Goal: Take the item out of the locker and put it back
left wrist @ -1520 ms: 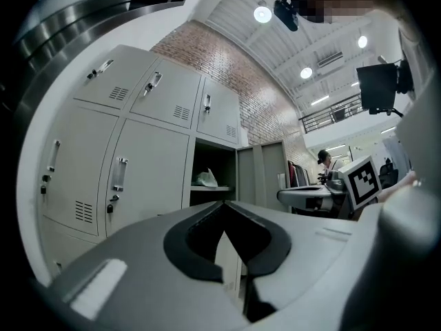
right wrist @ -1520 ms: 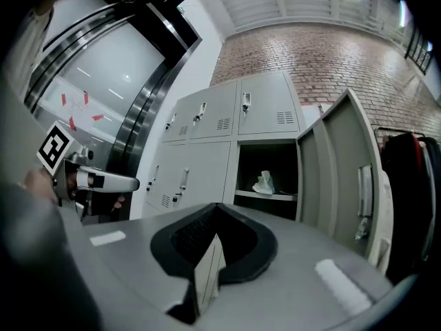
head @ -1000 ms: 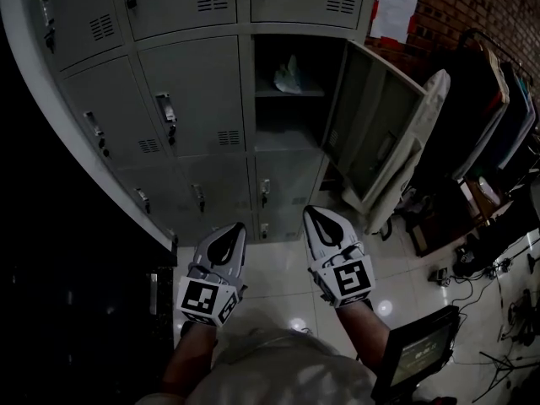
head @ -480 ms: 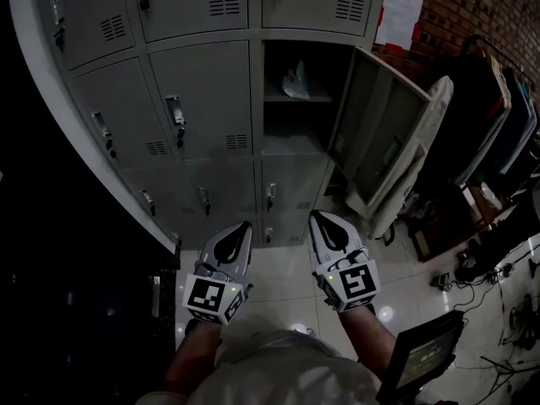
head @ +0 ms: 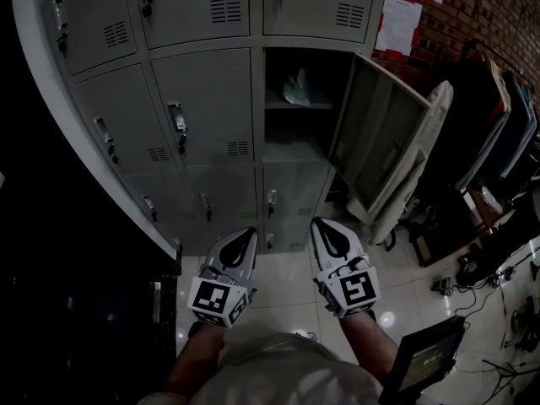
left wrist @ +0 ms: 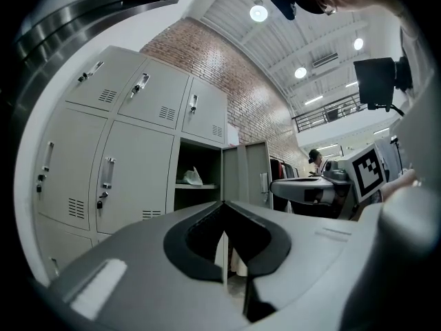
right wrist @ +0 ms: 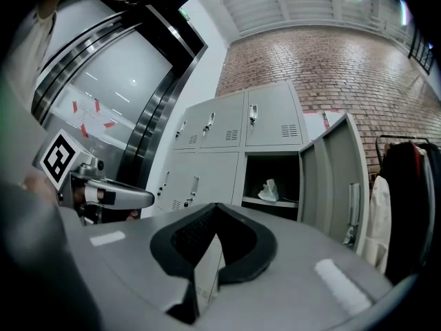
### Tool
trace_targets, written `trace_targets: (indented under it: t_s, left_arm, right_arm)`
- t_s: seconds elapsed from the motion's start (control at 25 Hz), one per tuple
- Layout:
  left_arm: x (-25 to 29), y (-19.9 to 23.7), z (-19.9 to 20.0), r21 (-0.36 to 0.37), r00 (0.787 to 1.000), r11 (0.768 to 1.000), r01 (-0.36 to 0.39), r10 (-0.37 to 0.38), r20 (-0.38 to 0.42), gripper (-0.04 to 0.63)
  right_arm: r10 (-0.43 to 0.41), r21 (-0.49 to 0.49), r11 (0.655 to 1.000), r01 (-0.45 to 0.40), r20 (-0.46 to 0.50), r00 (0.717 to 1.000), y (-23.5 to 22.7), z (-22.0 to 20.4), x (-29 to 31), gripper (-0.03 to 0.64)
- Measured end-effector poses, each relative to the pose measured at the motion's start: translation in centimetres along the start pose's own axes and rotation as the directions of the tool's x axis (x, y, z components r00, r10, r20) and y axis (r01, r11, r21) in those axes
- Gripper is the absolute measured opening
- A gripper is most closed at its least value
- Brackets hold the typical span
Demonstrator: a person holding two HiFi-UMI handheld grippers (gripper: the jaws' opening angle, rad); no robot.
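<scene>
A crumpled white item (head: 295, 87) lies on the upper shelf of the open locker (head: 291, 142), whose door (head: 375, 137) is swung out to the right. The same item (left wrist: 193, 177) shows in the left gripper view, and the item (right wrist: 269, 189) in the right gripper view too. My left gripper (head: 245, 233) and right gripper (head: 325, 224) hang side by side low over the tiled floor, well short of the locker. Both point toward it. Each is shut with nothing between its jaws, as the left gripper (left wrist: 224, 209) and right gripper (right wrist: 217, 209) show in their own views.
Closed grey lockers (head: 202, 108) fill the wall around the open one. A white coat (head: 418, 154) hangs beside the door, with a rack of dark clothes (head: 494, 116) farther right. A screen on a stand (head: 422, 357) and cables (head: 506, 344) lie at bottom right. A dark structure (head: 76, 268) stands at left.
The head view has shifted slightly, so the lockers sit a bit lower and the grippers a little lower in frame. Both grippers stay shut; the item stays on the shelf.
</scene>
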State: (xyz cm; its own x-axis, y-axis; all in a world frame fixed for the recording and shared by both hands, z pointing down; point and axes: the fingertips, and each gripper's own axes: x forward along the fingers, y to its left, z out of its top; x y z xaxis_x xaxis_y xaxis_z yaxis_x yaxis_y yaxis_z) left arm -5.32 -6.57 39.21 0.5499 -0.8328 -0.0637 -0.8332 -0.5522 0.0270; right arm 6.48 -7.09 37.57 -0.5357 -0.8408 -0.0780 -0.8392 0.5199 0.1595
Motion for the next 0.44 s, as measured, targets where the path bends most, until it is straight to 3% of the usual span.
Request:
trace_targets:
  t_s: [0.44]
  left_arm:
    - [1.2, -0.8, -0.6, 0.011, 0.999, 1.000, 0.020, -0.020, -0.035, 0.005]
  right_arm:
    - [0.002, 0.017, 1.000, -0.001, -0.022, 1.000, -0.8, -0.4, 0.2, 0.002]
